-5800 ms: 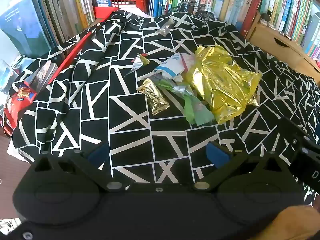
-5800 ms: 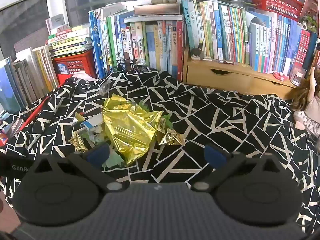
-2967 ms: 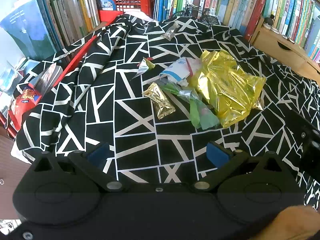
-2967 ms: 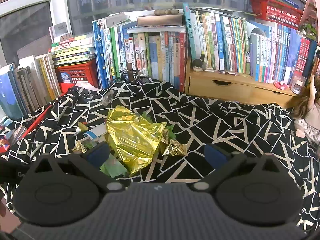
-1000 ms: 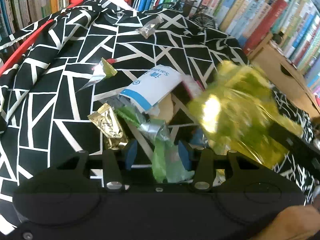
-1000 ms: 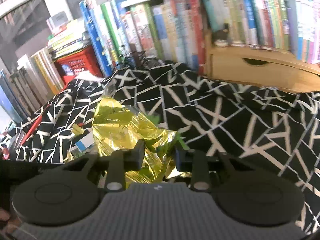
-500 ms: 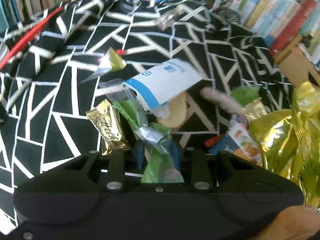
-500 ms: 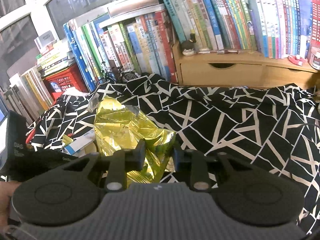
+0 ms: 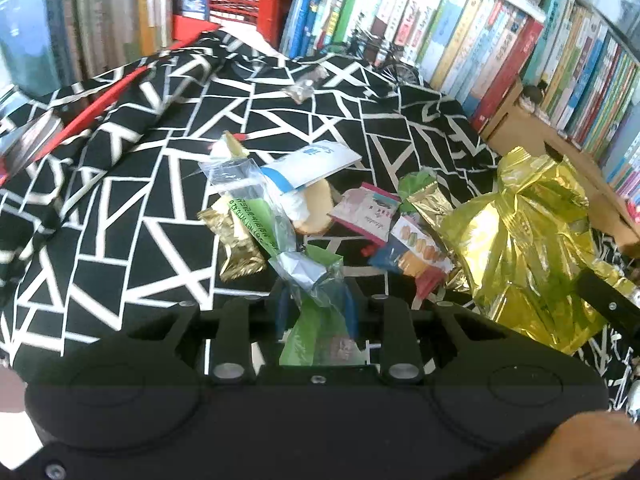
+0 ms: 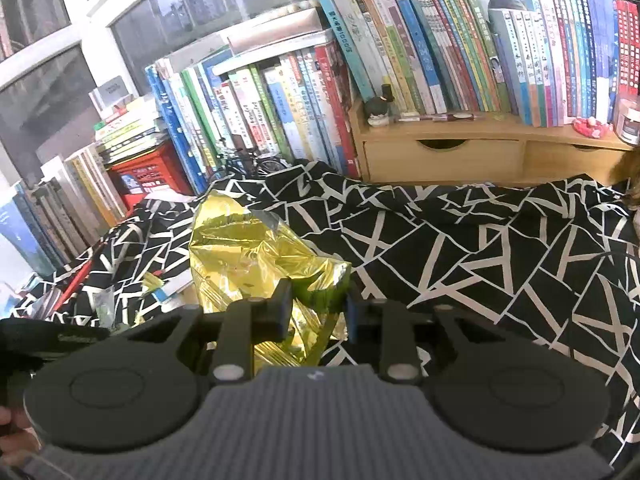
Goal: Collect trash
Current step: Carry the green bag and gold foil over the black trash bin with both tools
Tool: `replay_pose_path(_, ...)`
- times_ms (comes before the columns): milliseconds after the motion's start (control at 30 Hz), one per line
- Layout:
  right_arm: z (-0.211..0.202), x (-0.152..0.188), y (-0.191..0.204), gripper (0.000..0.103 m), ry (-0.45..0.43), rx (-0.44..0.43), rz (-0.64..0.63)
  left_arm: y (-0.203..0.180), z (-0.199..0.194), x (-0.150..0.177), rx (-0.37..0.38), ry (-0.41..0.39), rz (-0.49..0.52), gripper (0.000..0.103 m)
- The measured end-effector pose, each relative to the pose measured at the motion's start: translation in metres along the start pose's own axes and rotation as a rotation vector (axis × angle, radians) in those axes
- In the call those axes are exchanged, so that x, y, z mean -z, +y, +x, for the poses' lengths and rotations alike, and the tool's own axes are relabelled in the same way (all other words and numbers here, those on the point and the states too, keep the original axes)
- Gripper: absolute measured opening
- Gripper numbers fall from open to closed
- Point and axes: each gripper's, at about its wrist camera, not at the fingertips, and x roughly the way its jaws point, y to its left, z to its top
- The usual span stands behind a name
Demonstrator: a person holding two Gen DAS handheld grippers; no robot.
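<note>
My left gripper (image 9: pixel 316 308) is shut on a clear and green plastic wrapper (image 9: pixel 280 236), which hangs lifted above the black-and-white cloth (image 9: pixel 140 208). My right gripper (image 10: pixel 316 306) is shut on a big crumpled gold foil bag (image 10: pixel 256 256), raised off the cloth; the same gold foil bag (image 9: pixel 528 240) shows at the right of the left wrist view. Loose trash lies where the bag was: a small gold wrapper (image 9: pixel 236 244), a white and blue packet (image 9: pixel 316 164), a pink packet (image 9: pixel 372 212), a macaron packet (image 9: pixel 416 252) and a round biscuit (image 9: pixel 316 208).
Rows of books (image 10: pixel 400 64) and a red crate (image 9: pixel 236 0) line the far side, with a wooden drawer unit (image 10: pixel 480 152) at the right. A small clear wrapper (image 9: pixel 306 84) lies far back. A hand (image 9: pixel 592 448) shows at the lower right.
Both grippers closed on their items and rose. The gold bag was pulled up and to the right, uncovering packets beneath. The plastic wrapper came up off the cloth with the left gripper.
</note>
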Motion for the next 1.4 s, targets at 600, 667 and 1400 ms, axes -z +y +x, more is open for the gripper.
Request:
replay_pose_path(600,-0.045,0.052,0.072,0.031,0.027,-0.082,-0.048,0.100,-0.085,0.084,-0.055,-0.061,-0.093,0.026)
replay_pose_path(667,-0.056,0.063,0.086,0.031,0.025,-0.081,-0.057,0.119,-0.099,0.099,-0.050,-0.067,-0.099,0.026)
replay_pose_path(1400,-0.099,0.209,0.229,0.031,0.123,-0.250,-0.294,0.275,-0.158,0.259,-0.157,-0.048,-0.249,0.026)
